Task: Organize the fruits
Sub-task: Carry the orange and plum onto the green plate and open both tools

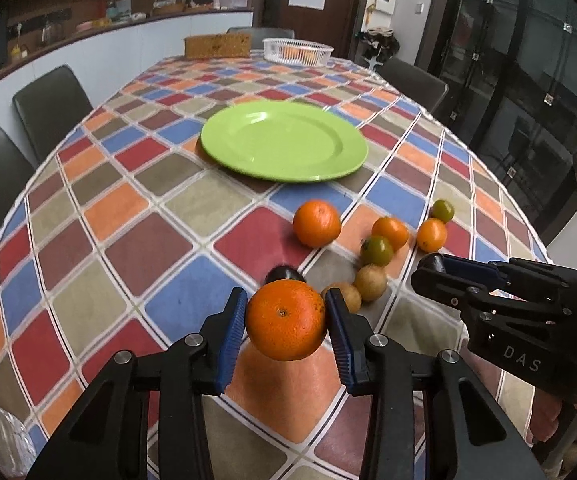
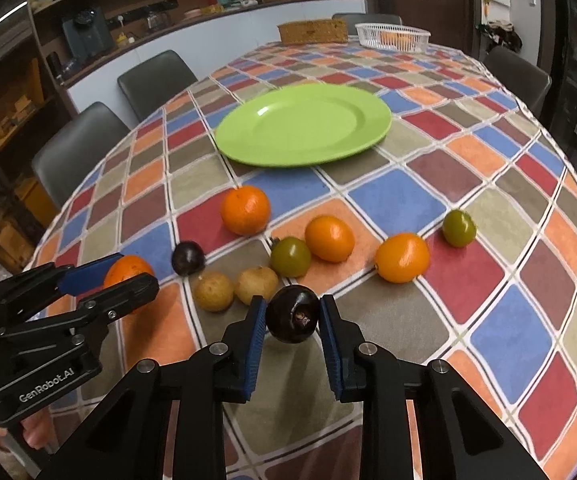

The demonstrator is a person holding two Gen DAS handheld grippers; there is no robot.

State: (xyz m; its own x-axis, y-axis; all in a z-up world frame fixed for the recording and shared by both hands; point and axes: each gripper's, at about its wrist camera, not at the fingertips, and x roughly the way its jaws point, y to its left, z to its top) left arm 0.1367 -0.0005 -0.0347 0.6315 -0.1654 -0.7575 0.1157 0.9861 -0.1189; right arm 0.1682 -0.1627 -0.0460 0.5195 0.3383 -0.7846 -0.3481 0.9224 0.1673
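My left gripper [image 1: 285, 320] is shut on a large orange [image 1: 285, 322], lifted just off the checked tablecloth. My right gripper [image 2: 292, 316] is shut on a dark purple plum [image 2: 293, 314]. A green plate [image 1: 284, 141] [image 2: 303, 124] lies bare further up the table. Between it and the grippers lie a second orange [image 2: 245, 210], another plum [image 2: 188, 258], two green fruits [image 2: 290, 257] [image 2: 459, 227], two small orange fruits [image 2: 329, 238] [image 2: 402, 257] and two tan fruits [image 2: 213, 291] [image 2: 255, 285]. The left gripper [image 2: 124, 276] shows at the left of the right wrist view.
A white basket [image 1: 297, 51] with orange fruit and a brown box [image 1: 217, 46] stand at the table's far end. Dark chairs [image 1: 50, 106] line the left side and another [image 1: 412, 82] stands at the right. A glass door is on the right.
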